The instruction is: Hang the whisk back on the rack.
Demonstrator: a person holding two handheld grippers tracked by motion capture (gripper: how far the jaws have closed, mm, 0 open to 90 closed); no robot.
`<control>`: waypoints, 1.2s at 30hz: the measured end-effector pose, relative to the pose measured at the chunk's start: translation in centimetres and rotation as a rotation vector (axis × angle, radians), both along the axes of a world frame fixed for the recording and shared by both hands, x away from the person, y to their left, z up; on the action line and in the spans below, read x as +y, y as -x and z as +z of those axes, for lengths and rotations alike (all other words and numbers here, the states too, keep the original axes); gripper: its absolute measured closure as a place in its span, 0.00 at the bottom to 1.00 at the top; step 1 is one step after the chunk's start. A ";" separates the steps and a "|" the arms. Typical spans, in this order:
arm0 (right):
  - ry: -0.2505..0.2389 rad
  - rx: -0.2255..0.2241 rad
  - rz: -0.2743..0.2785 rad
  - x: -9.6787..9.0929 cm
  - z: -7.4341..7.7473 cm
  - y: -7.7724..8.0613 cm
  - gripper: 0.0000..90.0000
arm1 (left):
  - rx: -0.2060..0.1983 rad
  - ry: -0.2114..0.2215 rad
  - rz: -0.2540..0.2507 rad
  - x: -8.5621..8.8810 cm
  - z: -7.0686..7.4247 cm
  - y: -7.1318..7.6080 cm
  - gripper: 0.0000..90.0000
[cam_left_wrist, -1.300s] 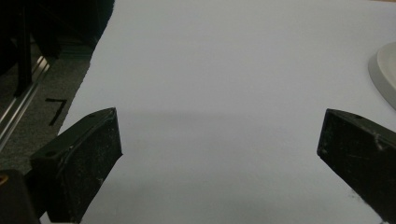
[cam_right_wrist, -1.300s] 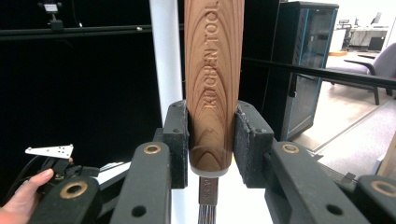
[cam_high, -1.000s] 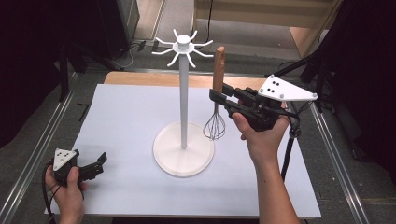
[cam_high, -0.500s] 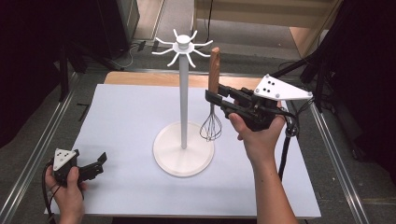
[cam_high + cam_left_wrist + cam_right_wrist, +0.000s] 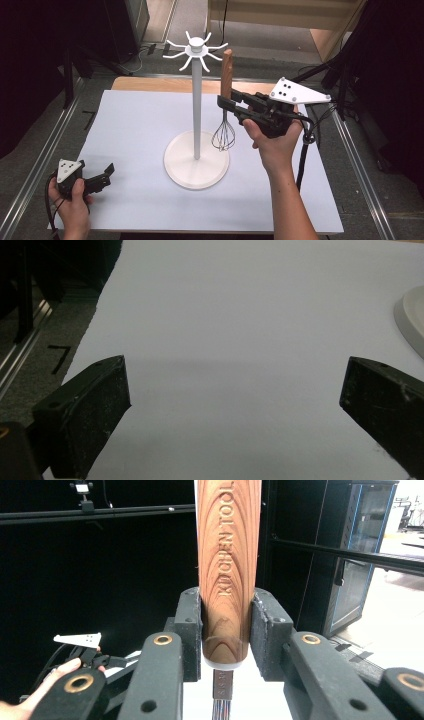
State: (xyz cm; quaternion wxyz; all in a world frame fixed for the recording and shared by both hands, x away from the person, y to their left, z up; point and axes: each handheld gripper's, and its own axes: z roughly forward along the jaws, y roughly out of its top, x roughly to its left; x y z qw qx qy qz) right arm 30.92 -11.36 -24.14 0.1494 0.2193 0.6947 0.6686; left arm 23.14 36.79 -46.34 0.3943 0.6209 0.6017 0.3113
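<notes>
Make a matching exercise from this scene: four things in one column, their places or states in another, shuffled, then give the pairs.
1. whisk
2. left gripper
3. white stand
4. right gripper

A. rests low near the table's left front corner, jaws open
B. stands upright mid-table, hooks at its top
C. clamped on a wooden handle
D. hangs upright, wire head down, beside the pole

Pairs: 1-D, 2-A, 3-B, 4-C
</notes>
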 end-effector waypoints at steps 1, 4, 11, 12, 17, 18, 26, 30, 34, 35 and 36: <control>0.000 0.006 0.002 0.0 0.0 0.0 0.78 | 0.000 0.001 0.001 0.0 0.0 0.0 0.00; 0.000 0.008 0.006 0.1 0.0 -0.1 0.78 | -0.002 0.001 0.001 0.0 0.0 0.0 0.00; 0.001 0.010 0.017 0.4 0.1 -0.3 0.78 | 0.000 0.003 0.001 0.0 0.0 0.0 0.00; 0.001 0.009 0.016 0.4 0.1 -0.3 0.78 | 0.001 0.003 0.001 0.0 0.0 0.0 0.00; 0.003 0.012 0.020 0.5 0.0 -0.4 0.78 | -0.001 0.002 0.000 0.0 0.0 0.0 0.00; 0.003 0.014 0.019 0.6 -0.1 -0.4 0.78 | 0.000 0.001 0.001 0.0 0.0 0.0 0.00; 0.000 0.015 0.029 0.6 -0.2 -0.7 0.78 | 0.001 0.003 0.001 0.0 0.0 0.0 0.00; -0.005 0.017 0.034 0.8 -0.3 -0.7 0.78 | 0.001 0.003 0.001 0.0 0.0 0.0 0.00; -0.006 0.025 0.042 0.8 -0.5 -0.8 0.78 | 0.001 0.004 0.001 0.0 0.0 0.0 0.00; -0.007 0.025 0.043 0.8 -0.5 -0.8 0.78 | 0.001 0.004 0.001 0.0 0.0 0.0 0.00; -0.007 0.024 0.045 0.8 -0.6 -0.8 0.78 | 0.001 0.003 0.001 0.0 0.0 0.0 0.00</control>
